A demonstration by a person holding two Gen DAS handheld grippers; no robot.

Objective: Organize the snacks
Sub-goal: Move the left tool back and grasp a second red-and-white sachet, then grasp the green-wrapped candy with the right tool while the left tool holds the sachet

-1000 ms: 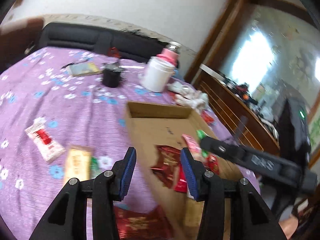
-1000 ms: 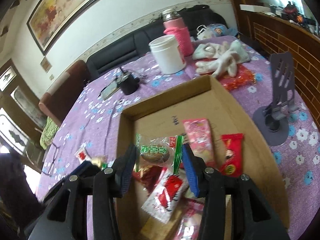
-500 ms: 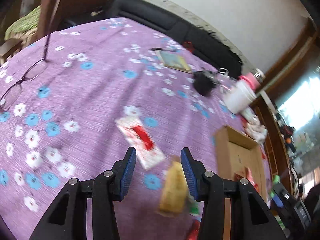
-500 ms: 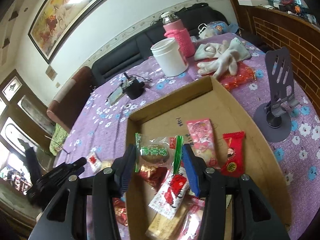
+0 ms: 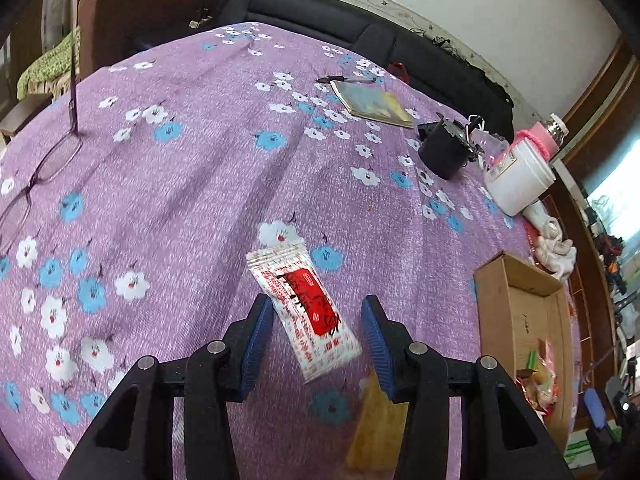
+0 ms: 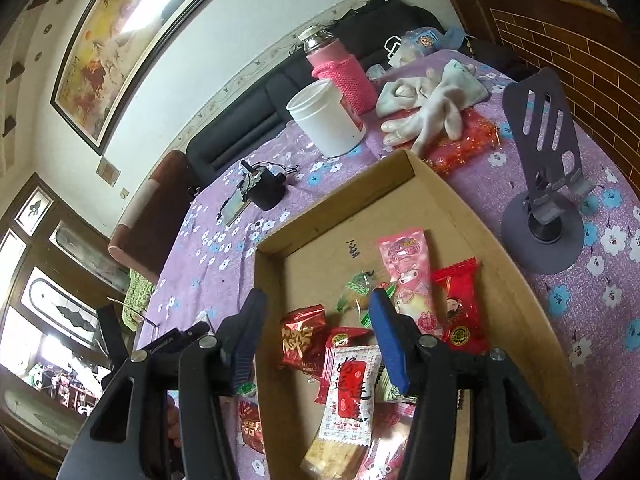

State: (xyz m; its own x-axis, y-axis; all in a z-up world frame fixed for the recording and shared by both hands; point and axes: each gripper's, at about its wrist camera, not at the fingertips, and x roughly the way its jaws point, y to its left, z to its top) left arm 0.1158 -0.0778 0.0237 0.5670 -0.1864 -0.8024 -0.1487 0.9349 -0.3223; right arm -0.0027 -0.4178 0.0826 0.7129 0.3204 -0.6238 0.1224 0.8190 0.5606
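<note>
Purple floral tablecloth [image 5: 192,168] bears a cardboard box [image 6: 516,280] of snack packets [image 6: 404,272]; both tools, left [image 5: 317,338] and right [image 6: 318,340], gape empty.

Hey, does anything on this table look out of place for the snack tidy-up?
Yes. A white and red snack packet lies on the purple tablecloth, outside the cardboard box that holds the other snacks. The open left gripper brackets it. A yellow packet lies loose beside it.

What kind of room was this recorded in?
Most likely a home living or dining room: a table under a purple flowered cloth, a black sofa along the wall, and a framed painting hanging above it.
</note>
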